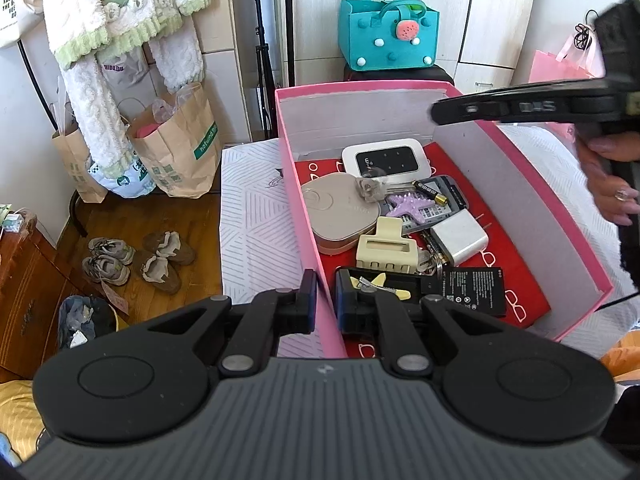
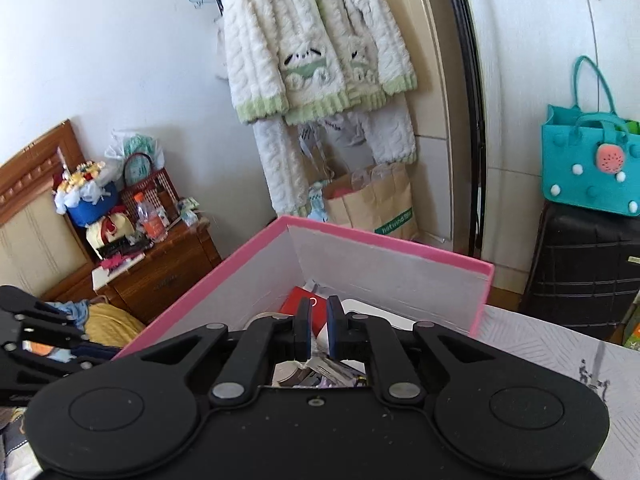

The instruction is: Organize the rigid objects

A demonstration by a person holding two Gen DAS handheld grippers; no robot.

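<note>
A pink box (image 1: 540, 184) lined with a red sheet holds several rigid items: a white wifi router (image 1: 386, 158), a beige case (image 1: 340, 210), a cream hair claw (image 1: 386, 252), a white charger (image 1: 460, 242), a purple starfish (image 1: 404, 208) and a black battery (image 1: 474, 290). My left gripper (image 1: 326, 300) is shut on the box's near left wall, which runs between its pads. My right gripper (image 2: 319, 328) hovers over the pink box (image 2: 384, 242), its jaws narrowly apart with nothing between them. In the left wrist view the right gripper (image 1: 438, 110) reaches in above the far right corner.
The box rests on a white patterned bedspread (image 1: 256, 216). A person's hand (image 1: 608, 184) holds the right gripper. A teal bag (image 1: 386, 36) sits on a black suitcase (image 2: 580, 272) behind the box. Paper bags (image 1: 180, 144) and shoes (image 1: 140, 256) are on the floor at left, beside a cluttered wooden nightstand (image 2: 160, 276).
</note>
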